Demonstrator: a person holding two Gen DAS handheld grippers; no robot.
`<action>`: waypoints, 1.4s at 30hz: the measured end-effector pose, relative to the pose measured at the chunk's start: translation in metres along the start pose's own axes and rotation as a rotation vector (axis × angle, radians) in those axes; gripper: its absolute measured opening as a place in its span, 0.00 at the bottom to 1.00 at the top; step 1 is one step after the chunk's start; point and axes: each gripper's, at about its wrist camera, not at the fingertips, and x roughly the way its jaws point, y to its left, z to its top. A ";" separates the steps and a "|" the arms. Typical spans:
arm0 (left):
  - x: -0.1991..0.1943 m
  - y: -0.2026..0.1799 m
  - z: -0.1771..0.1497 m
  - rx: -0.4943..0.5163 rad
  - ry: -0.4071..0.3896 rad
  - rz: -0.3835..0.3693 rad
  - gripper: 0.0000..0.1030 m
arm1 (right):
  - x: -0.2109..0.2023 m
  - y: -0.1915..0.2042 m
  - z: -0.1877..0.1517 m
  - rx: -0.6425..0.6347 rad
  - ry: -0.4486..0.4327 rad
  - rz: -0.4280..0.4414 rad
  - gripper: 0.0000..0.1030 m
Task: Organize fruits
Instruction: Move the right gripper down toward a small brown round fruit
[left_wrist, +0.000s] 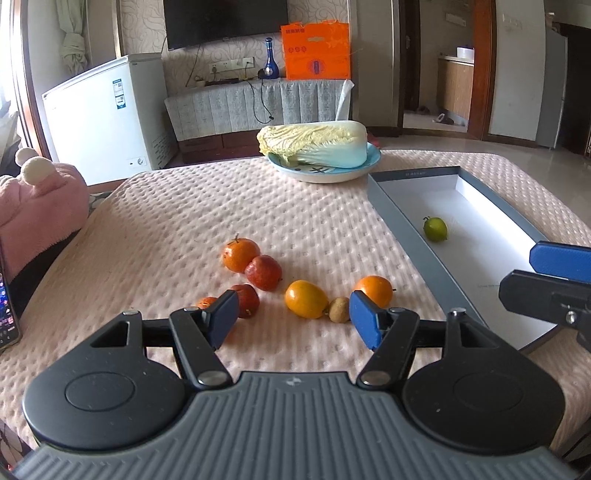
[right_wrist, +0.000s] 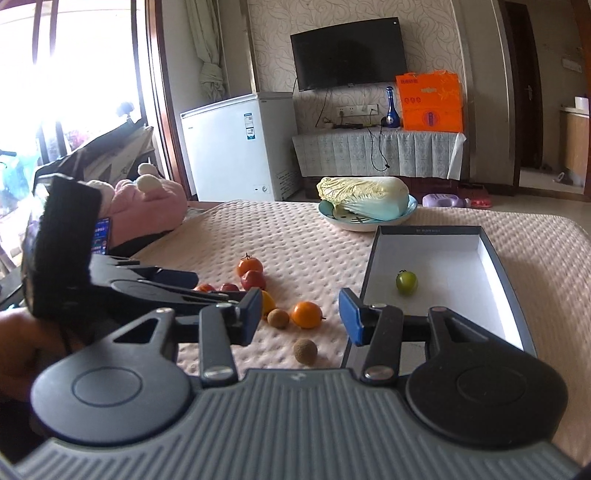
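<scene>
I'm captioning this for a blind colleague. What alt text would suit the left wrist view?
An open, empty left gripper hovers over small orange, red and brown fruits on a pink padded table cover. To the right, a grey box holds one green fruit; behind, a napa cabbage lies on a plate.

Labels, bag print — none legible

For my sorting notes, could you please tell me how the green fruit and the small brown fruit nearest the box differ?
The green fruit is bright green and smooth; the brown fruit is dull and rough-looking. The green fruit lies inside the box; the brown fruit sits on the pink cloth outside it. The green fruit looks somewhat larger. Both are roundish, and neither is held.
</scene>
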 end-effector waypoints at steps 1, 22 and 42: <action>0.000 0.001 0.000 -0.001 0.005 0.000 0.69 | 0.001 0.000 0.000 0.002 0.001 0.000 0.48; -0.004 0.005 -0.008 0.069 -0.013 -0.004 0.75 | -0.005 0.010 0.003 -0.003 -0.102 -0.003 0.47; 0.003 0.022 -0.011 0.055 0.001 -0.012 0.79 | 0.035 0.027 -0.021 -0.090 0.218 0.016 0.47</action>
